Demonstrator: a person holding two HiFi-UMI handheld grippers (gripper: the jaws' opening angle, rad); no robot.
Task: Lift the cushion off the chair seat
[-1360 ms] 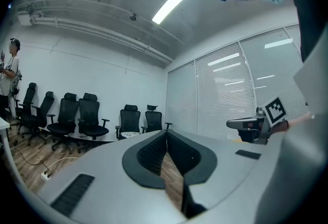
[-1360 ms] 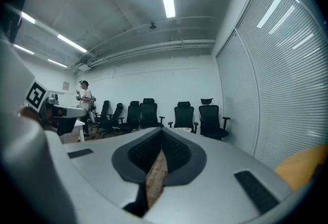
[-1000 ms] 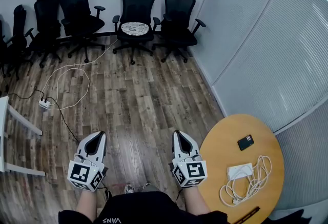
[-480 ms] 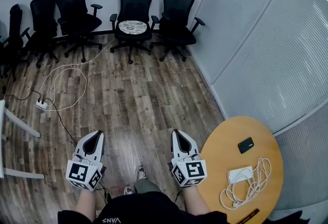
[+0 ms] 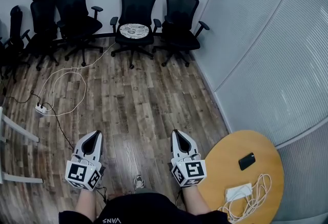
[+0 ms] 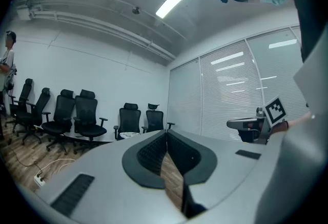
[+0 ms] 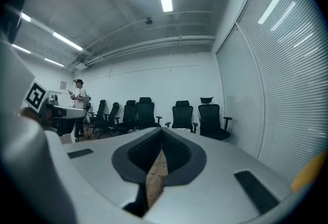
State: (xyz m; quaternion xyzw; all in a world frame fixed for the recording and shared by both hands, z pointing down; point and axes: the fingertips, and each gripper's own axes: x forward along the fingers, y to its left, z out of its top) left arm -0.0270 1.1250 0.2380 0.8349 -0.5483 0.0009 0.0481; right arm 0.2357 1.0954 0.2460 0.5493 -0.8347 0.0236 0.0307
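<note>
Wood floor (image 5: 133, 100) between cushion (image 5: 134, 30) and fingers (image 5: 175, 141)

round table (image 5: 221, 164): black phone (image 5: 246, 161), white charger (image 5: 237, 192), coiled cable (image 5: 258, 193) | wood floor (image 5: 138, 100): power strip (image 5: 41, 109), looped white cord (image 5: 65, 86) | back wall: spare black office chairs (image 5: 77, 19)

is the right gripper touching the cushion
Apart. The head view shows the right gripper low in frame, with wood floor between it and the cushion on the far chair.
</note>
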